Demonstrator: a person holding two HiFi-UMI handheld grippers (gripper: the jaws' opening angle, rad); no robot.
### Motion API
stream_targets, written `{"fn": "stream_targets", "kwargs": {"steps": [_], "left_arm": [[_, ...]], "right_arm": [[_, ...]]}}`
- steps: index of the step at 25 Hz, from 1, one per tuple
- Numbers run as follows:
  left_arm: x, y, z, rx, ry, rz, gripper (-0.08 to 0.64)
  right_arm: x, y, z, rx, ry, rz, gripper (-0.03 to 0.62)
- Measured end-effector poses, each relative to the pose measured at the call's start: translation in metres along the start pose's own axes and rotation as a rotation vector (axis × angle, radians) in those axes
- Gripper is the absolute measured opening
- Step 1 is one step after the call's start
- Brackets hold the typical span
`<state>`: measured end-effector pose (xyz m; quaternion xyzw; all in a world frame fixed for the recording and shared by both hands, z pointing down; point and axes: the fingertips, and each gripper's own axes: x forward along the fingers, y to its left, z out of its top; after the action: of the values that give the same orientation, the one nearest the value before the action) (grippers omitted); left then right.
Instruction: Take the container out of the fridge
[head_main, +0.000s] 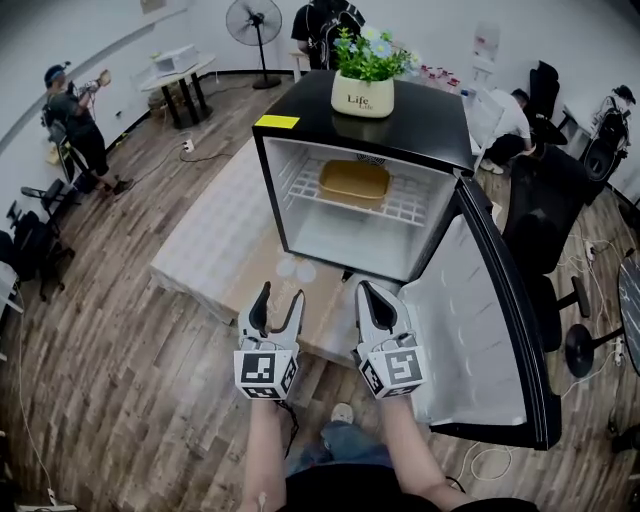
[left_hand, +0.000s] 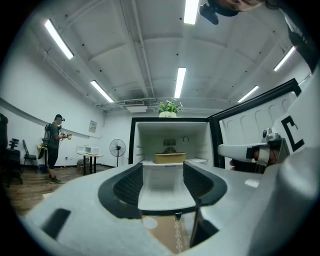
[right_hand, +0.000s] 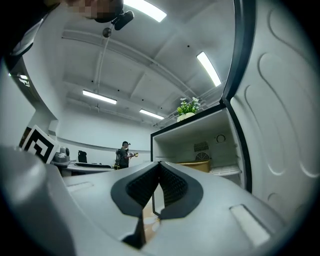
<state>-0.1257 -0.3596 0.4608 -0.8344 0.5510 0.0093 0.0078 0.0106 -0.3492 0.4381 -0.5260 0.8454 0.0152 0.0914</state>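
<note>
A shallow tan container (head_main: 354, 183) lies on the white wire shelf inside the open black mini fridge (head_main: 435, 120). It also shows straight ahead as the container (left_hand: 170, 158) in the left gripper view, and as the container (right_hand: 197, 165) in the right gripper view. Both grippers hover side by side in front of the fridge, short of its opening. My left gripper (head_main: 281, 297) is open and empty, its jaws framing the fridge interior. My right gripper (head_main: 366, 290) has its pads closed together at the tips, with nothing between them.
The fridge door (head_main: 470, 330) stands swung open at my right, close to the right gripper. A potted plant (head_main: 363, 95) stands on the fridge top. The fridge rests on a low grey platform (head_main: 205, 240). People (head_main: 75, 125), chairs and a fan (head_main: 253, 20) are farther off.
</note>
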Motion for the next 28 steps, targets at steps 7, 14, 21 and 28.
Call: {"fn": "stream_targets", "kwargs": {"steps": [7, 14, 21, 28], "left_arm": [[0.073, -0.002, 0.006, 0.061, 0.019, -0.072, 0.244], [0.135, -0.011, 0.002, 0.117, 0.071, -0.177, 0.242], [0.190, -0.030, -0.001, 0.337, 0.168, -0.298, 0.242], [0.227, -0.044, -0.001, 0.748, 0.219, -0.334, 0.210]], "right_arm": [[0.038, -0.024, -0.005, -0.007, 0.019, -0.006, 0.008], [0.059, -0.048, -0.003, -0.026, 0.033, -0.041, 0.008], [0.073, -0.061, 0.006, -0.050, 0.035, -0.075, 0.006], [0.074, -0.071, 0.009, -0.054, 0.031, -0.088, 0.008]]}}
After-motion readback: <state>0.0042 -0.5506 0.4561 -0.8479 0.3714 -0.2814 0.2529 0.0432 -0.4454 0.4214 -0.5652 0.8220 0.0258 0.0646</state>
